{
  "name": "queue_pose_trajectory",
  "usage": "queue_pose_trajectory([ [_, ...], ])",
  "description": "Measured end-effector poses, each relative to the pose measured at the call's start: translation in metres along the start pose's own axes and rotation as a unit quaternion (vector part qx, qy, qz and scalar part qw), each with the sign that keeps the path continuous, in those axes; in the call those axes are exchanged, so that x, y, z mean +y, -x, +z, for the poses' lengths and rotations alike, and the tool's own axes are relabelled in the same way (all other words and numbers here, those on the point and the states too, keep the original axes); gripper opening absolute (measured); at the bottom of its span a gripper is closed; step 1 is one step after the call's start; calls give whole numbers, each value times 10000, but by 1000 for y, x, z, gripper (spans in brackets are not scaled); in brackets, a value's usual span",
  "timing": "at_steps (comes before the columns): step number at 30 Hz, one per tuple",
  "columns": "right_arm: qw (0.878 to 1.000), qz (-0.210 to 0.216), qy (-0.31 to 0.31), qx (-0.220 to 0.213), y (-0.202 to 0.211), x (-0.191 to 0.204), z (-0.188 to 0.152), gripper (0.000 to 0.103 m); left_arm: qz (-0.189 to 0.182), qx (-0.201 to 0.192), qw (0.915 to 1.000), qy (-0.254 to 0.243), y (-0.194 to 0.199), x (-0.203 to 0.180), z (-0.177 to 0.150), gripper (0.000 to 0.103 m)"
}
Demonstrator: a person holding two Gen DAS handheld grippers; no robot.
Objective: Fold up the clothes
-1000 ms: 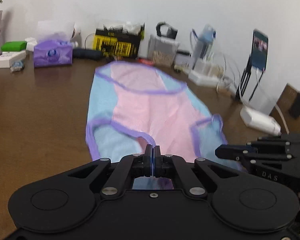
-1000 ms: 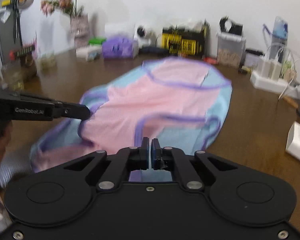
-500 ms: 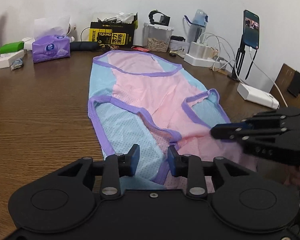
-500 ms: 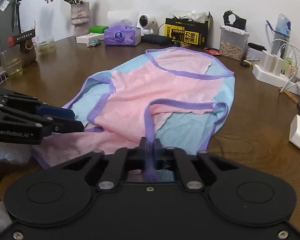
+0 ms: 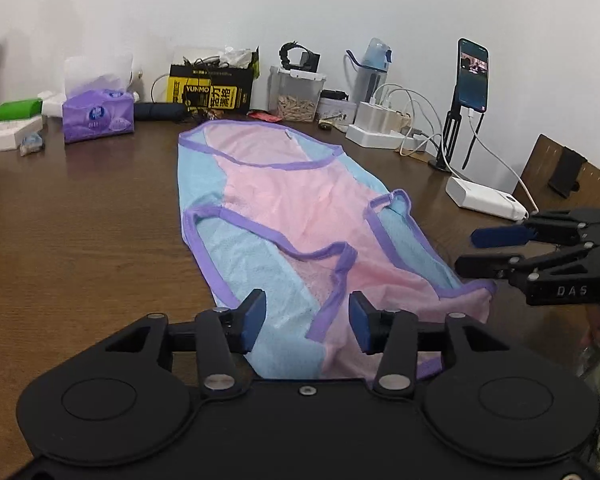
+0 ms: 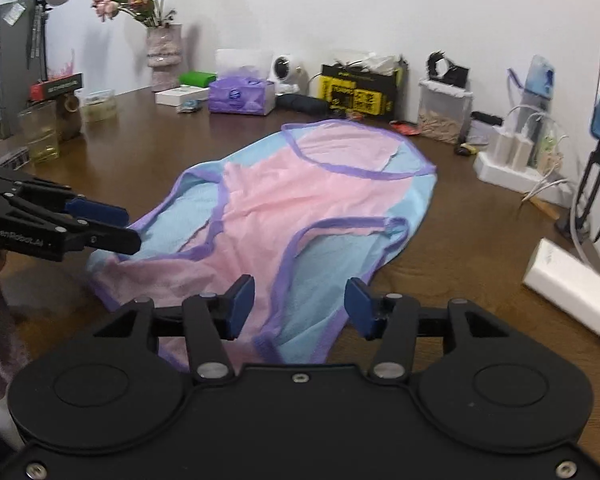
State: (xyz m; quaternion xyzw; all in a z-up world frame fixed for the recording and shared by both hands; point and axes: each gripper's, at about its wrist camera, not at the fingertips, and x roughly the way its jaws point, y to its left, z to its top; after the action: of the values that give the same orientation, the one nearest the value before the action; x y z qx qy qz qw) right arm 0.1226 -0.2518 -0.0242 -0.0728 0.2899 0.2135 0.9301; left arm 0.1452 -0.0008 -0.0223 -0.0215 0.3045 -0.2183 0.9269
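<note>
A pink and light-blue mesh garment with purple trim (image 5: 284, 208) lies spread flat on the brown wooden table; it also shows in the right wrist view (image 6: 300, 208). My left gripper (image 5: 306, 320) is open and empty, just above the garment's near edge. My right gripper (image 6: 300, 304) is open and empty over the near right edge. The right gripper shows at the right of the left wrist view (image 5: 476, 252), the left gripper at the left of the right wrist view (image 6: 116, 228), both with jaws apart.
Along the back wall stand a purple tissue pack (image 5: 98, 116), a black-yellow box (image 5: 212, 88), a clear container (image 5: 296, 94), a power strip with cables (image 5: 380, 132) and a phone on a stand (image 5: 472, 76). A white power bank (image 6: 572, 288) lies at the right. A vase (image 6: 162, 56) and glass (image 6: 40, 132) stand at the left.
Both grippers were shut on the garment's near edge one second ago. They have opened and let it go, and the garment now lies flat on the table.
</note>
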Motion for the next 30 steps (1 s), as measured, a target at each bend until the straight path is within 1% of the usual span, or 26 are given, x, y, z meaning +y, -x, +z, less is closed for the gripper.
queue_pose_trajectory([
  [3, 9997, 109, -30, 209, -12, 7, -6, 29, 32, 145, 9996, -250, -8, -10, -3, 42],
  [4, 9997, 100, -20, 222, -12, 8, -7, 23, 75, 199, 9993, -307, -11, -12, -5, 26],
  [5, 9997, 90, -9, 234, -13, 9, -8, 15, 127, 243, 9990, -349, -13, -14, -7, 8],
  [6, 9997, 81, 2, 246, -13, 10, -9, 12, 138, 239, 9990, -338, -11, -14, -9, 8],
  [8, 9997, 67, 22, 251, -13, 13, -12, 11, 122, 186, 9994, -263, -4, -11, -13, 5],
  [10, 9998, 151, 94, 84, -2, 15, -14, 11, 80, 153, 9997, -163, 5, -7, -19, 5],
  [11, 9997, 197, 123, 66, 1, 15, -15, 12, 26, 177, 9997, -147, 8, -6, -23, 5],
  [12, 9995, 248, 149, 145, 0, 16, -17, 13, -6, 192, 9997, -129, 10, -6, -25, 5],
  [13, 9989, 292, 206, 314, -3, 18, -18, 19, -36, 170, 9998, -47, 12, -5, -28, 6],
  [14, 9987, 282, 279, 334, -3, 20, -19, 25, -63, 154, 9999, 43, 15, -4, -29, 7],
  [15, 9988, 235, 299, 307, -1, 21, -18, 34, -102, 149, 9998, 119, 17, -3, -30, 8],
  [16, 9990, 176, 324, 253, 2, 20, -15, 37, -128, 122, 9997, 188, 20, 0, -28, 10],
  [17, 9991, 111, 370, 163, 7, 19, -12, 42, -144, 83, 9995, 255, 24, 3, -27, 15],
  [18, 9991, 47, 417, 73, 11, 18, -9, 49, -129, 7, 9995, 304, 29, 6, -24, 19],
  [19, 9989, -18, 463, -18, 16, 17, -5, 56, -55, -93, 9994, 334, 33, 8, -22, 34],
  [20, 9987, -66, 493, -130, 19, 14, 2, 63, 41, -195, 9992, 359, 38, 10, -20, 53],
  [22, 9978, -142, 531, -383, 26, 7, 20, 63, 228, -309, 9986, 364, 44, 14, -15, 65],
  [24, 9970, -132, 505, -569, 29, 2, 42, 63, 300, -260, 9984, 391, 43, 13, -14, 66],
  [25, 9961, -55, 494, -723, 26, -1, 63, 63, 295, -233, 9985, 398, 42, 13, -14, 66],
  [27, 9936, 154, 664, -903, 6, 0, 101, 63, 480, -112, 9980, 394, 34, 12, -17, 66],
  [28, 9928, 274, 766, -885, -10, 3, 118, 63, 591, -41, 9975, 392, 29, 11, -19, 66],
  [30, 9926, 510, 848, -707, -51, 8, 150, 63, 801, 25, 9966, 202, 24, 9, -21, 66],
])
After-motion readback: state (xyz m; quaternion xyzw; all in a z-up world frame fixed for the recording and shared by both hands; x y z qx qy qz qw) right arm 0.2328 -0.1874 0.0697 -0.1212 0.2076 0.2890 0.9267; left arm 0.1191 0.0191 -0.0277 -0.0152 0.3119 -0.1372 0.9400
